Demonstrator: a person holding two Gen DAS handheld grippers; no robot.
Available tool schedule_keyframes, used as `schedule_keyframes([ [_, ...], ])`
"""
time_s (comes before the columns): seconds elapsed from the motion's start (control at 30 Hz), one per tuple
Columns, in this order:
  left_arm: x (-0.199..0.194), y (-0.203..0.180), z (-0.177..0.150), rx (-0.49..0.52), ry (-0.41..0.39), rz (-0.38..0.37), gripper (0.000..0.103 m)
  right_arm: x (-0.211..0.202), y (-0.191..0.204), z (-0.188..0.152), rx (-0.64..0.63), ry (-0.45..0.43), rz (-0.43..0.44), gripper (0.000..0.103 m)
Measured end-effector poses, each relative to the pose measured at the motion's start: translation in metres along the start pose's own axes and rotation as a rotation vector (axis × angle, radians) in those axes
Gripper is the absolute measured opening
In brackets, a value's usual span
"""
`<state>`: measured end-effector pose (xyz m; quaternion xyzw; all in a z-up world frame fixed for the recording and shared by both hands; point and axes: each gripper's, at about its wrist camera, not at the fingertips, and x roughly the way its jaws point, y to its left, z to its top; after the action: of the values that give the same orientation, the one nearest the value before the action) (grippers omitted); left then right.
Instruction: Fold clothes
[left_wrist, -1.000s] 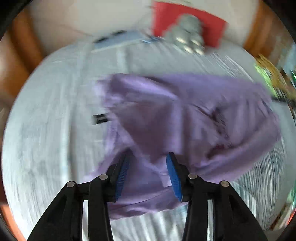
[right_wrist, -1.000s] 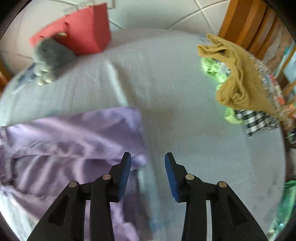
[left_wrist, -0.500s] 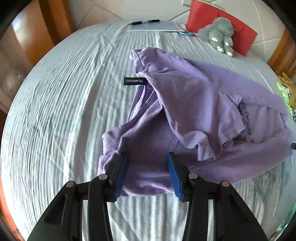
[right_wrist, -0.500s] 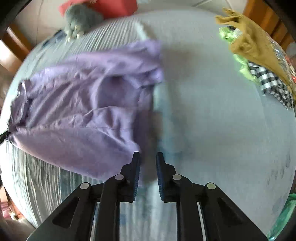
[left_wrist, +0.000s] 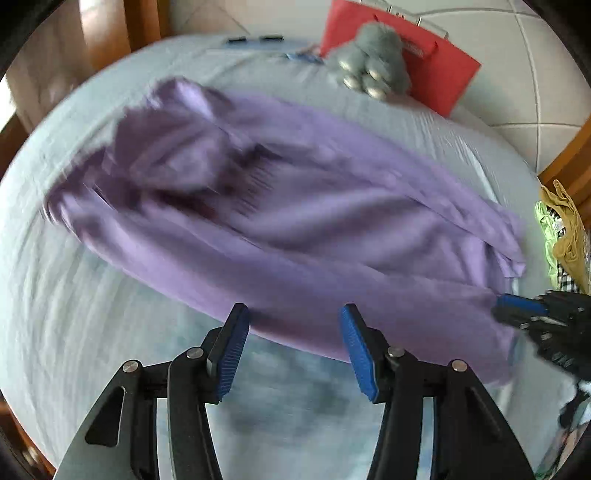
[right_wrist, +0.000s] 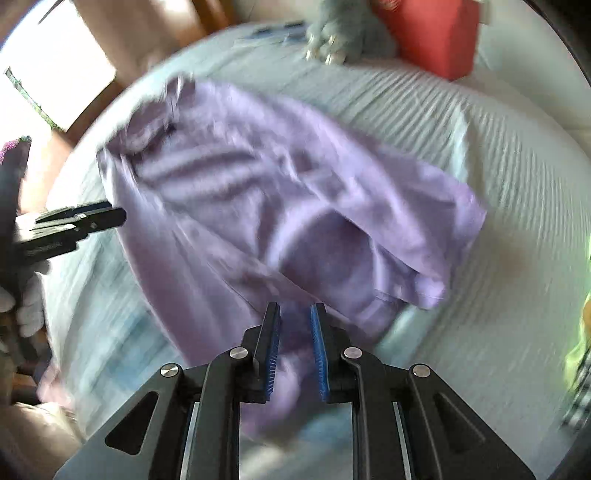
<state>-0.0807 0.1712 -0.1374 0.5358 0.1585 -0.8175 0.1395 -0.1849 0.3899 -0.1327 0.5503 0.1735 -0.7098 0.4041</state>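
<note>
A crumpled purple T-shirt (left_wrist: 295, 229) lies spread across the middle of a bed covered by a pale blue-grey ribbed bedspread (left_wrist: 92, 314); both views are motion-blurred, and dark printing on the shirt's chest is unreadable. In the right wrist view the right claw (right_wrist: 294, 347) has its blue pads drawn close together with a narrow gap in which purple cloth of the shirt's near edge sits, so it pinches the shirt; the same claw appears at the right edge of the left wrist view, its tip at the shirt's hem. The left claw (left_wrist: 295, 347) is spread wide, its pads just short of the shirt's near edge and holding nothing; seen from the right wrist view it lies just beside the shirt's left edge. At the far end of the bed a grey plush toy (left_wrist: 373, 62) rests against a red bag (left_wrist: 439, 70). A heap of mustard, green and checked clothes (left_wrist: 561, 236) lies at the bed's right side, well apart from the shirt.
</note>
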Motion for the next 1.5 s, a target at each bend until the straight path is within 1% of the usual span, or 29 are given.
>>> schedule_keyframes([
  [0.07,0.004,-0.017,-0.008,-0.004,0.009,0.030,0.053,-0.004,-0.009,0.000,-0.021,0.020,-0.004,0.011],
  [0.13,0.007,-0.035,-0.017,-0.009,0.017,0.059,0.056,-0.009,-0.020,0.001,-0.043,0.035,-0.045,0.013],
  [0.23,0.012,-0.060,-0.029,-0.017,0.029,0.102,0.060,-0.024,-0.041,0.002,-0.051,0.022,-0.040,0.013],
  [0.33,0.012,-0.063,-0.029,-0.083,0.023,0.115,0.060,-0.044,-0.053,0.010,-0.093,-0.041,-0.027,0.013],
  [0.4,0.003,-0.071,-0.037,-0.130,0.011,0.104,0.060,-0.049,-0.059,0.017,-0.135,-0.048,-0.043,0.014],
  [0.47,-0.009,-0.090,-0.045,-0.142,-0.002,0.101,0.060,-0.052,-0.064,0.026,-0.183,-0.039,-0.040,0.016],
  [0.5,-0.014,-0.101,-0.049,-0.146,-0.011,0.101,0.060,-0.052,-0.067,0.030,-0.218,-0.036,-0.035,0.019],
  [0.53,-0.020,-0.107,-0.058,-0.162,-0.023,0.098,0.060,-0.053,-0.068,0.034,-0.253,-0.032,-0.030,0.031],
  [0.57,-0.025,-0.113,-0.066,-0.180,-0.035,0.096,0.061,-0.052,-0.071,0.037,-0.292,-0.032,-0.021,0.050],
  [0.6,-0.025,-0.124,-0.067,-0.199,-0.043,0.098,0.061,-0.053,-0.074,0.039,-0.333,-0.034,-0.005,0.058],
  [0.63,-0.026,-0.134,-0.068,-0.217,-0.051,0.101,0.063,-0.053,-0.078,0.040,-0.369,-0.036,0.008,0.061],
  [0.7,-0.023,-0.149,-0.072,-0.243,-0.056,0.142,0.064,-0.049,-0.085,0.042,-0.419,-0.037,0.019,0.061],
  [0.77,-0.023,-0.154,-0.072,-0.263,-0.023,0.174,0.064,-0.043,-0.092,0.045,-0.458,-0.032,0.053,0.061],
  [0.83,-0.012,-0.158,-0.073,-0.301,0.002,0.173,0.064,-0.036,-0.092,0.049,-0.496,-0.027,0.079,0.061],
  [0.97,-0.010,-0.165,-0.079,-0.354,-0.011,0.239,0.064,-0.026,-0.088,0.055,-0.544,-0.030,0.123,0.061],
  [1.03,-0.009,-0.168,-0.081,-0.375,-0.015,0.269,0.072,-0.018,-0.086,0.057,-0.563,-0.026,0.139,0.063],
  [1.1,-0.009,-0.170,-0.083,-0.399,-0.024,0.290,0.076,-0.011,-0.085,0.058,-0.574,-0.015,0.147,0.064],
  [1.13,-0.010,-0.170,-0.084,-0.413,-0.030,0.296,0.076,-0.009,-0.085,0.057,-0.582,-0.016,0.147,0.065],
  [1.23,-0.013,-0.173,-0.087,-0.447,-0.026,0.276,0.076,-0.002,-0.085,0.058,-0.595,-0.014,0.149,0.068],
  [1.33,-0.013,-0.182,-0.087,-0.461,-0.018,0.252,0.076,0.003,-0.085,0.058,-0.602,-0.003,0.161,0.068],
  [1.37,-0.012,-0.186,-0.085,-0.462,-0.012,0.235,0.076,0.004,-0.085,0.058,-0.607,-0.002,0.154,0.068],
  [1.43,-0.009,-0.196,-0.081,-0.428,0.011,0.231,0.076,0.002,-0.086,0.059,-0.607,-0.026,0.145,0.068],
  [1.5,-0.005,-0.205,-0.080,-0.386,0.008,0.265,0.078,0.004,-0.090,0.061,-0.594,-0.019,0.154,0.072],
])
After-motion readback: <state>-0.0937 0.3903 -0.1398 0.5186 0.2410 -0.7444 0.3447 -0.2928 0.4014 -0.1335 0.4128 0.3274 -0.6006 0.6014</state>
